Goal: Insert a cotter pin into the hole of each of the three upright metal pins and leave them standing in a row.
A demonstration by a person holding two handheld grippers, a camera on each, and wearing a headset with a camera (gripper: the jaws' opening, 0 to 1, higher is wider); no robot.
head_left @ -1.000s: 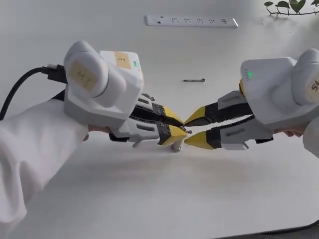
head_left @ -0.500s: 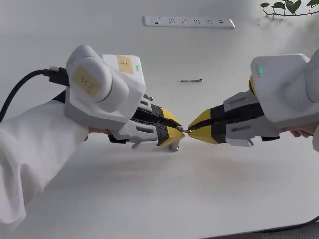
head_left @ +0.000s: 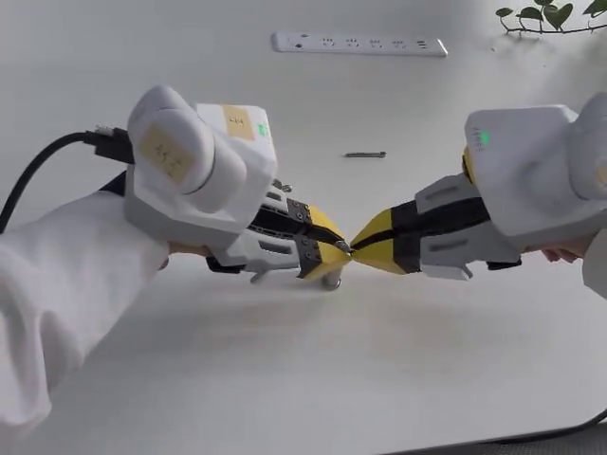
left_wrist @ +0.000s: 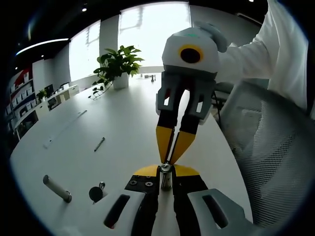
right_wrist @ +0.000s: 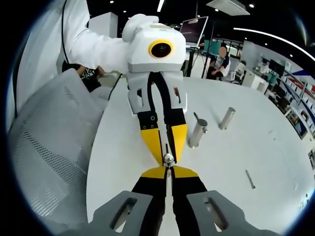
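The white, yellow-tipped right gripper [head_left: 358,248] had its jaws spread a second ago; they have pinched together and shifted left at frame centre, meeting the matching left gripper [head_left: 339,251].

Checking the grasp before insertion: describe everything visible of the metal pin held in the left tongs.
The metal pin is a short, shiny silver cylinder with a rounded head, upright, clamped between the left tongs' yellow tips, its base seemingly on the white table. The right tongs, shut on a thin cotter pin, meet its head.

Power strip [head_left: 358,43] (white) and leafy plant [head_left: 542,12] on pale table [head_left: 285,379]
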